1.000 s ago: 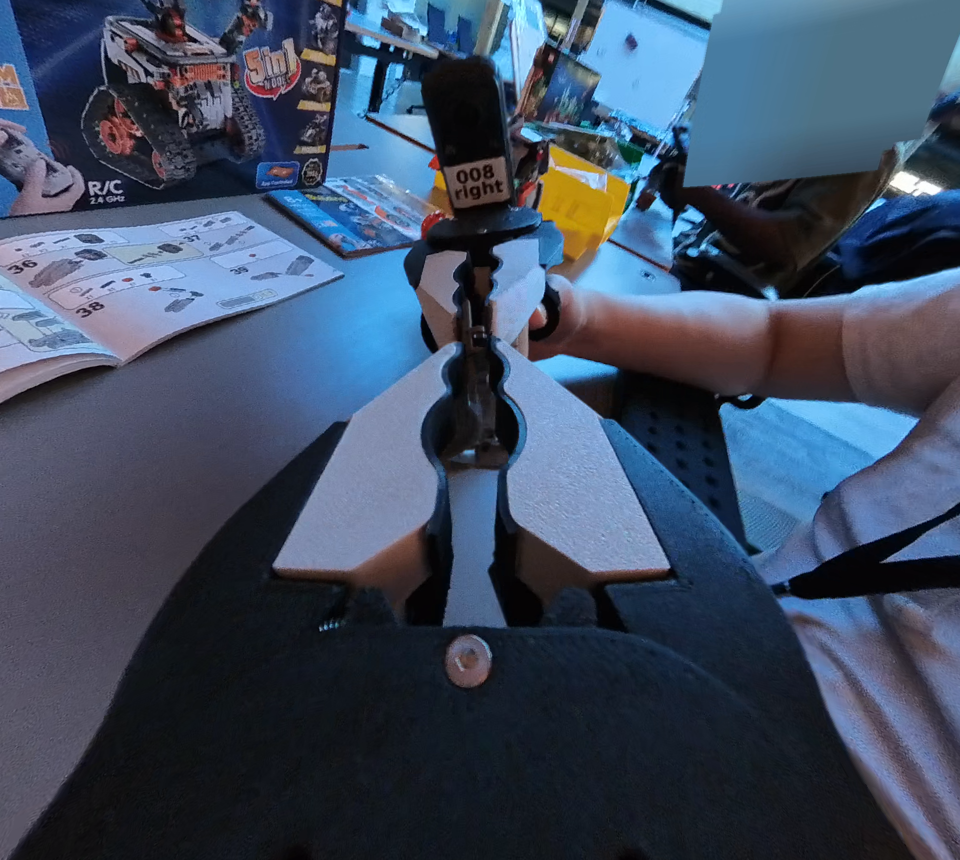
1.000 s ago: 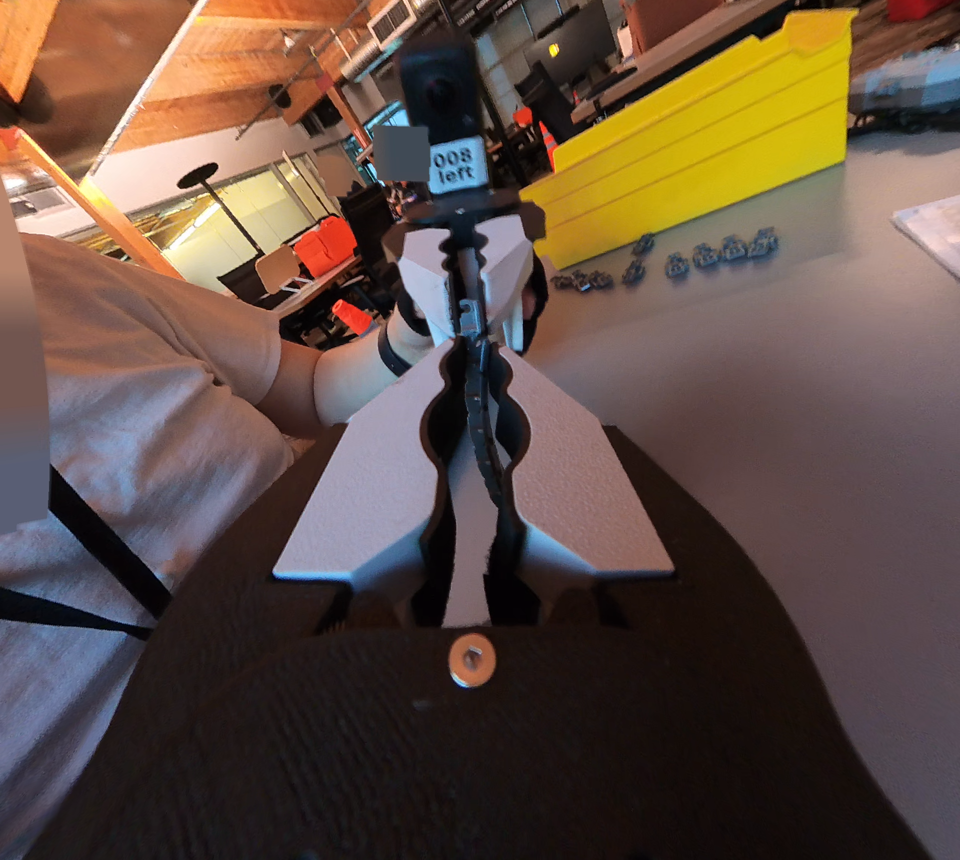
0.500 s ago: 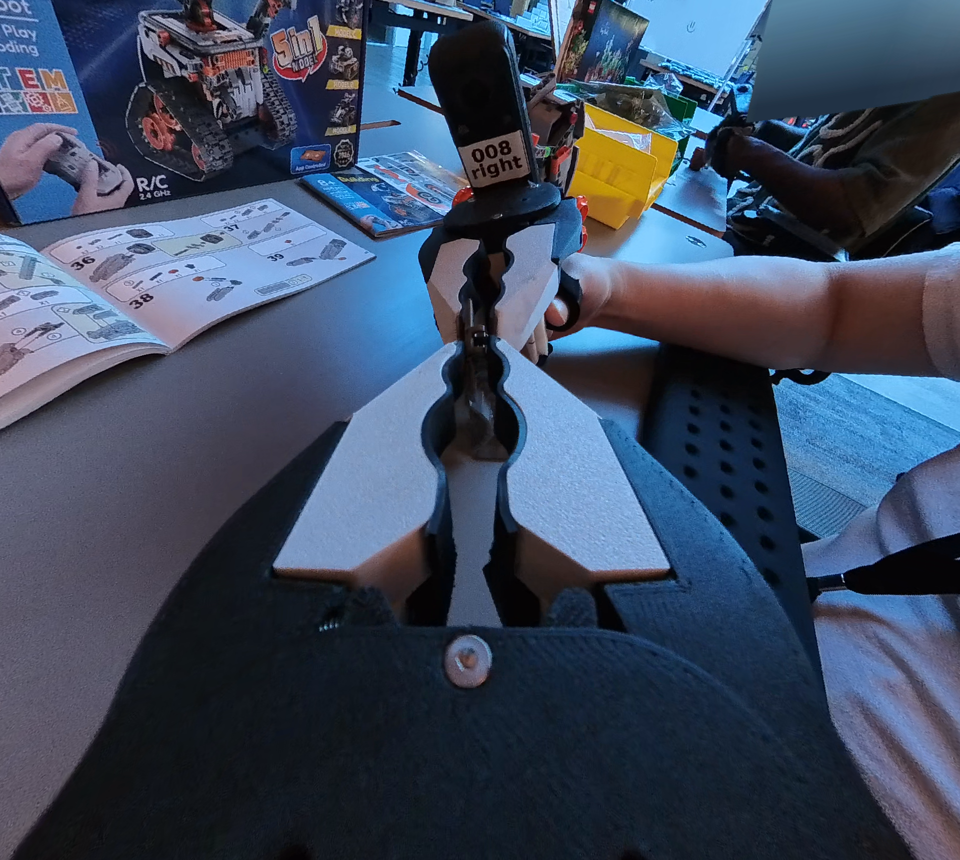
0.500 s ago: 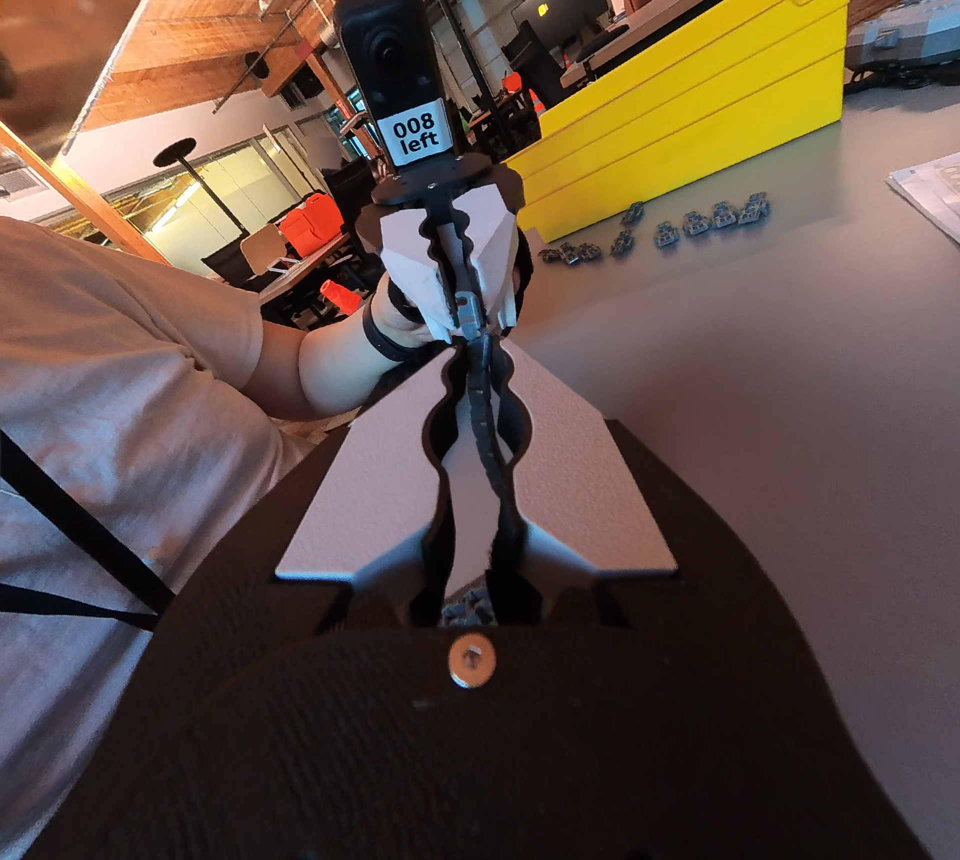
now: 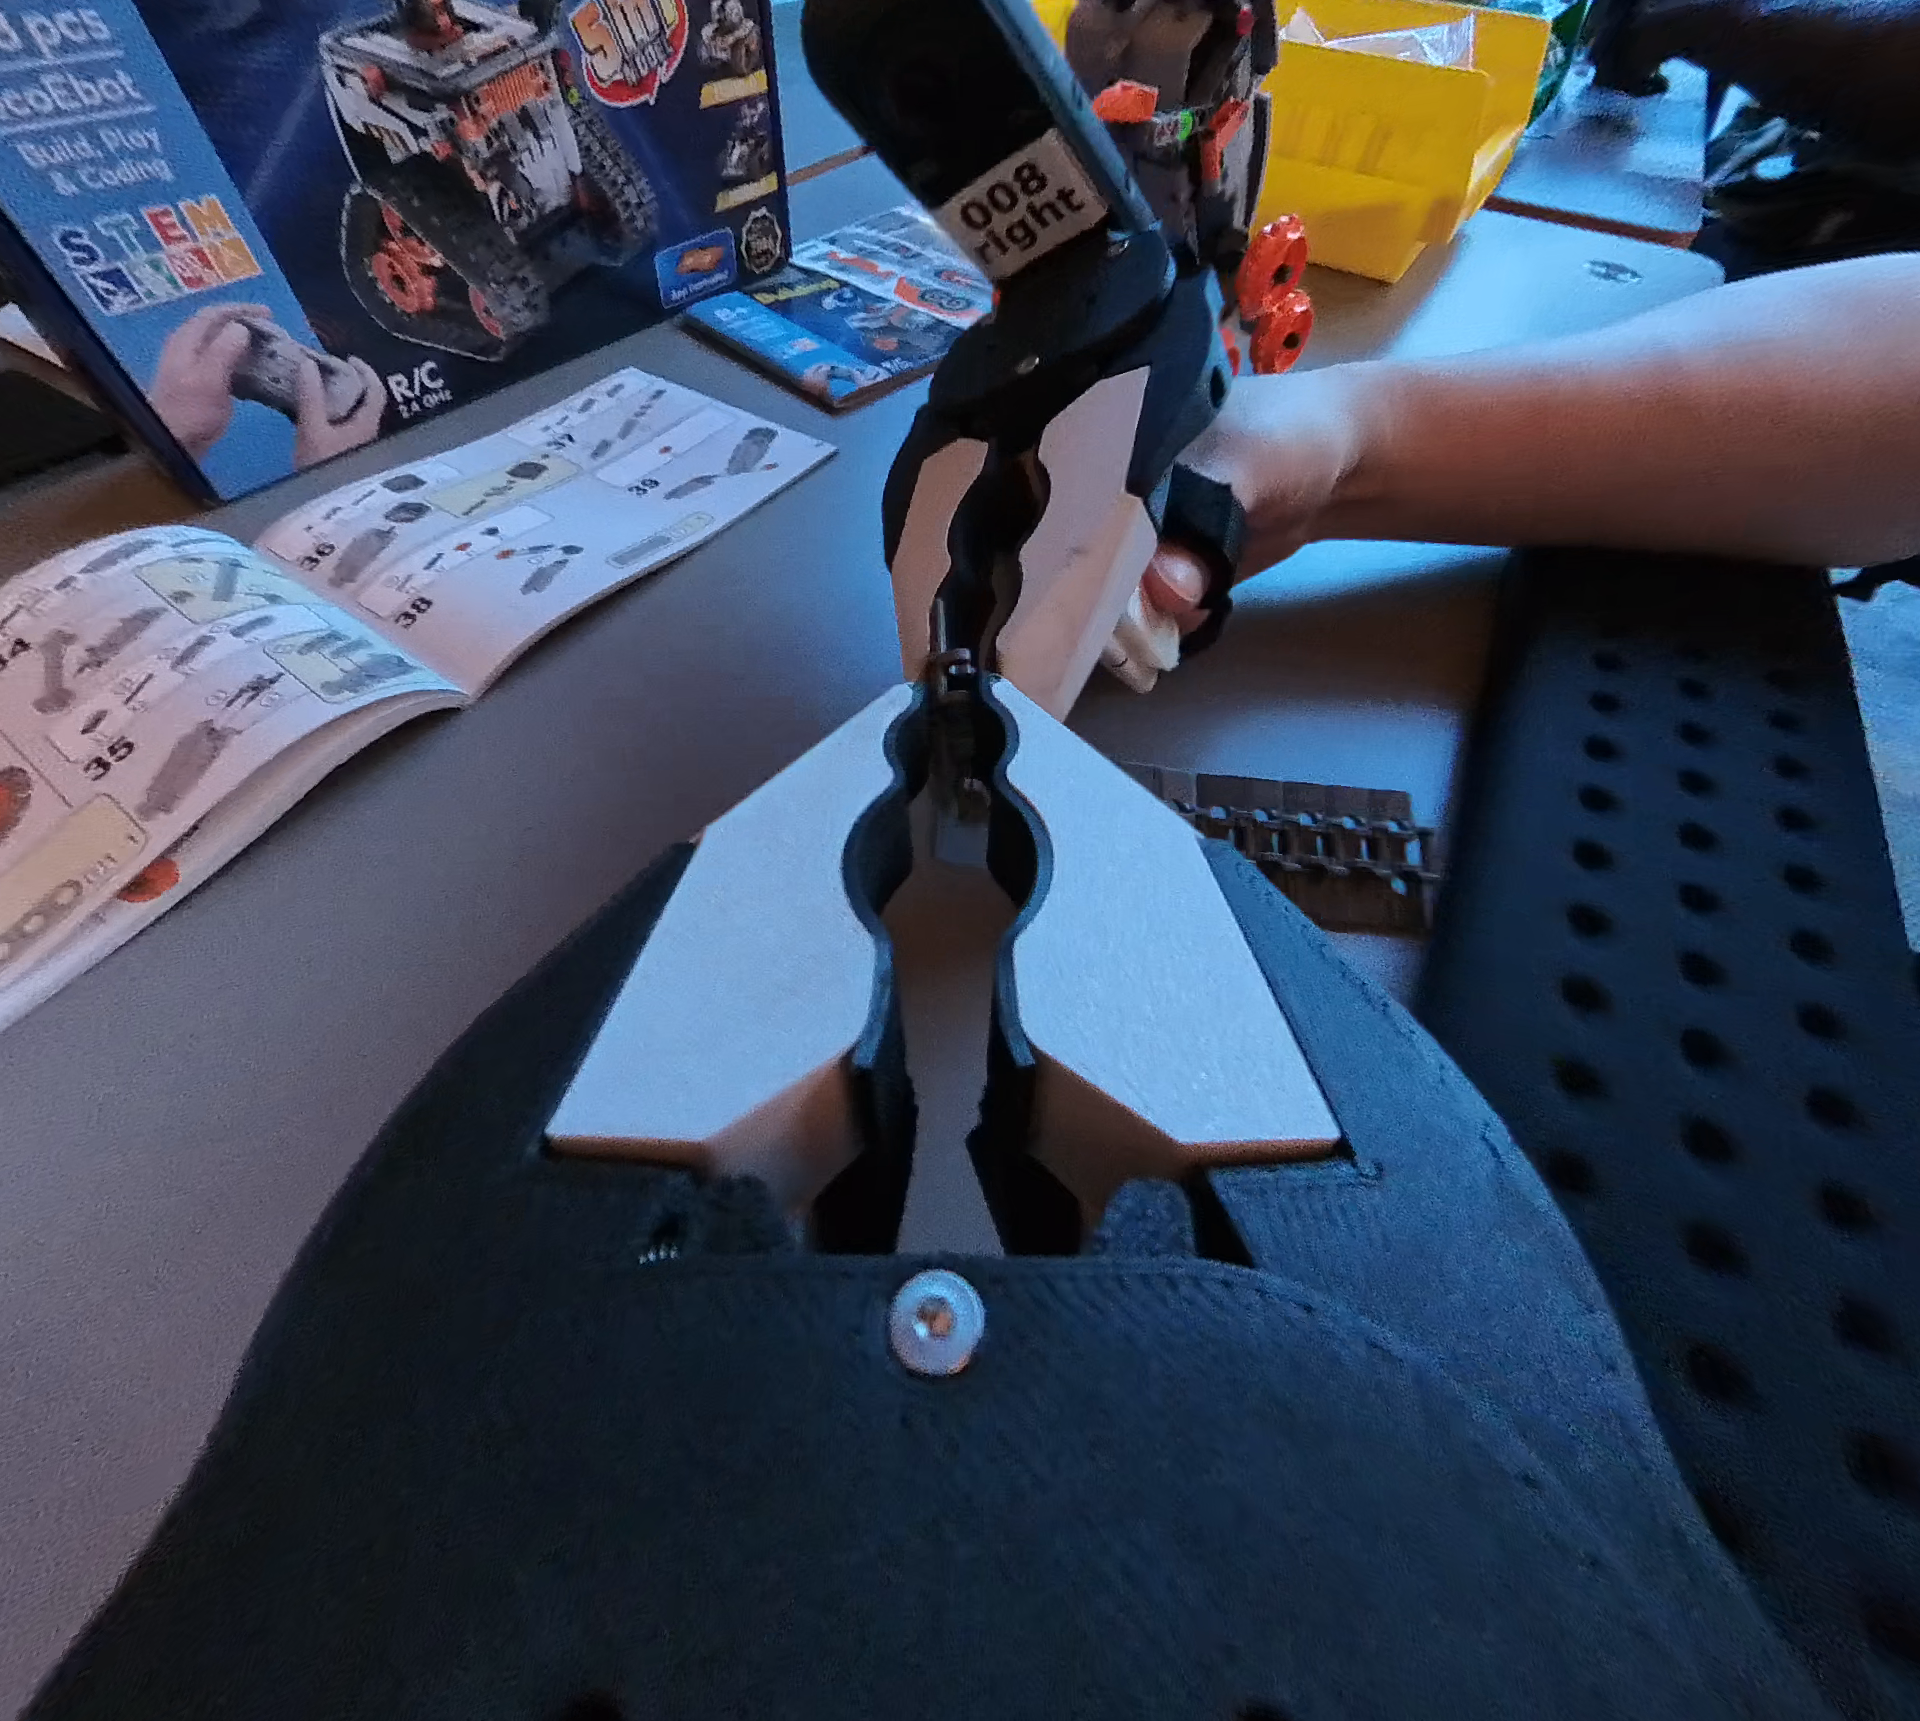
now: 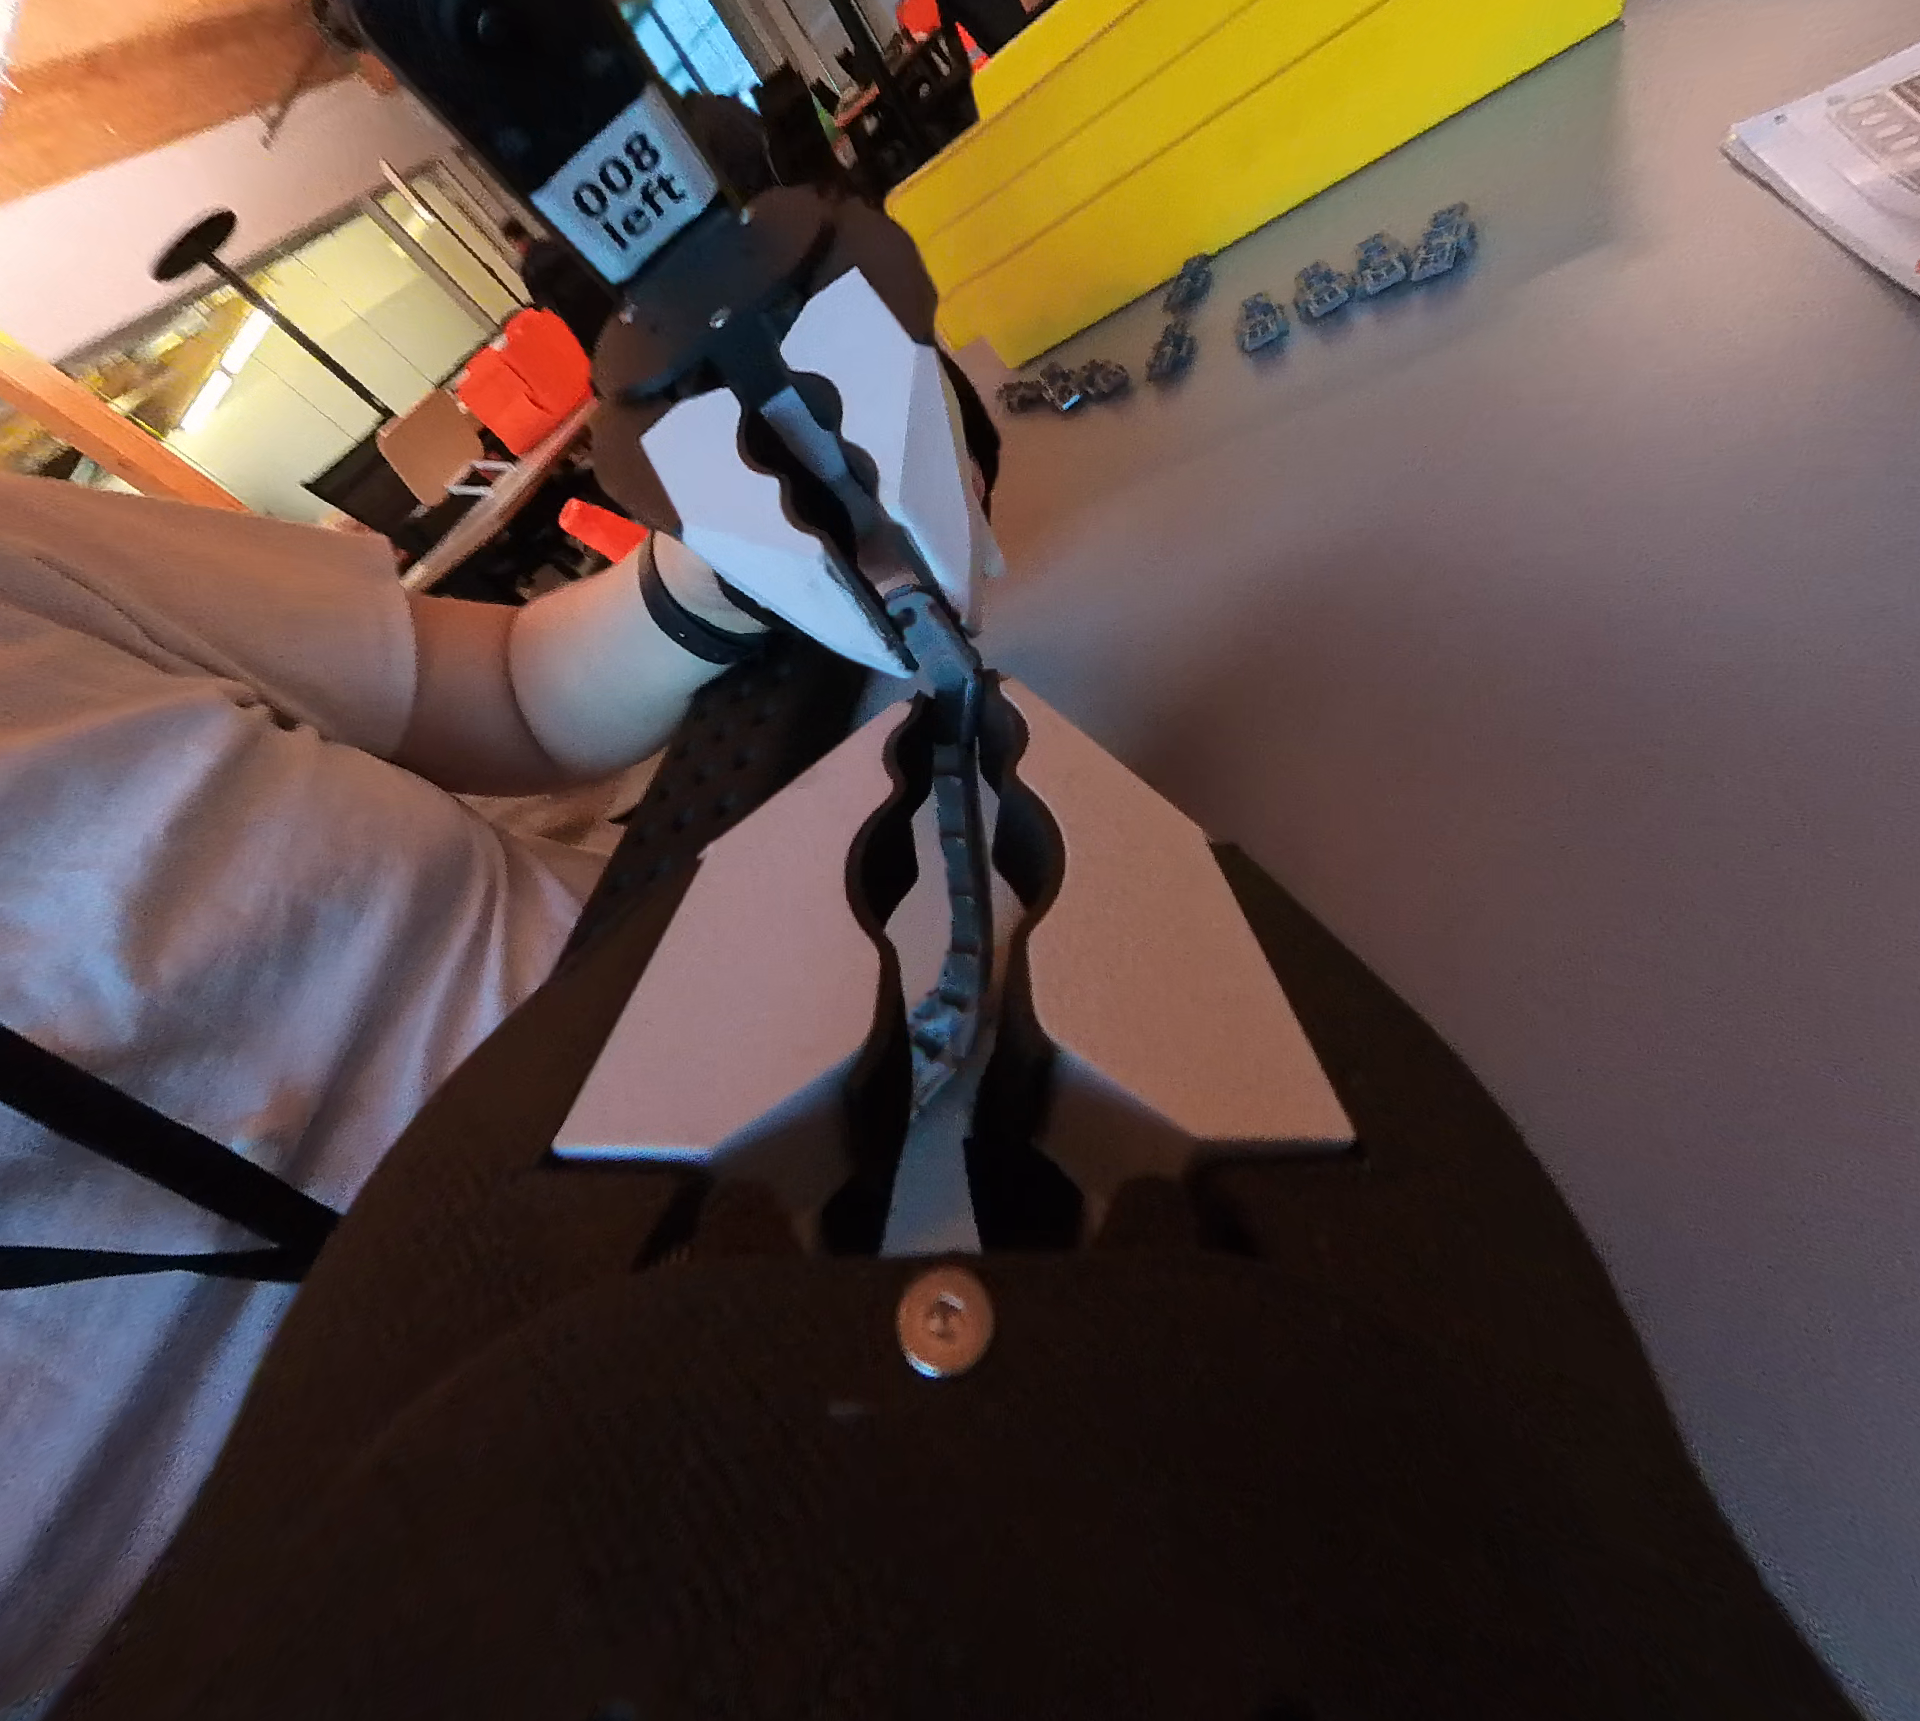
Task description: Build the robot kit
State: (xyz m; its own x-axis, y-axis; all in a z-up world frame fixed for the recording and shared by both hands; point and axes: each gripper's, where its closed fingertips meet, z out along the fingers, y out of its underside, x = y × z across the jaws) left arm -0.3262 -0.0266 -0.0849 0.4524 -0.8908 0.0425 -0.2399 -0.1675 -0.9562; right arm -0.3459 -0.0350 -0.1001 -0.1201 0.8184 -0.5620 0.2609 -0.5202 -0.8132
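Pinching opposite ends of a short dark-grey plastic tread-link chain (image 6: pixel 961 850), the left gripper (image 5: pixel 951 715) and right gripper (image 6: pixel 951 695) meet tip to tip above the grey tabletop (image 6: pixel 1507 736), both clamped on it. A longer assembled track strip (image 5: pixel 1309 840) lies flat nearby; loose grey links (image 6: pixel 1320 295) wait beside the long yellow bin (image 6: pixel 1299 61).

I am working in a big open makerspace or workshop hall. A grey table (image 5: pixel 312 1100) holds a robot kit box (image 5: pixel 395 113), an open manual (image 5: pixel 343 601), yellow bins (image 6: pixel 1299 61) and loose track links (image 6: pixel 1320 295). Behind are wooden ceiling beams (image 6: pixel 125 61), more tables and orange chairs (image 6: pixel 520 383).
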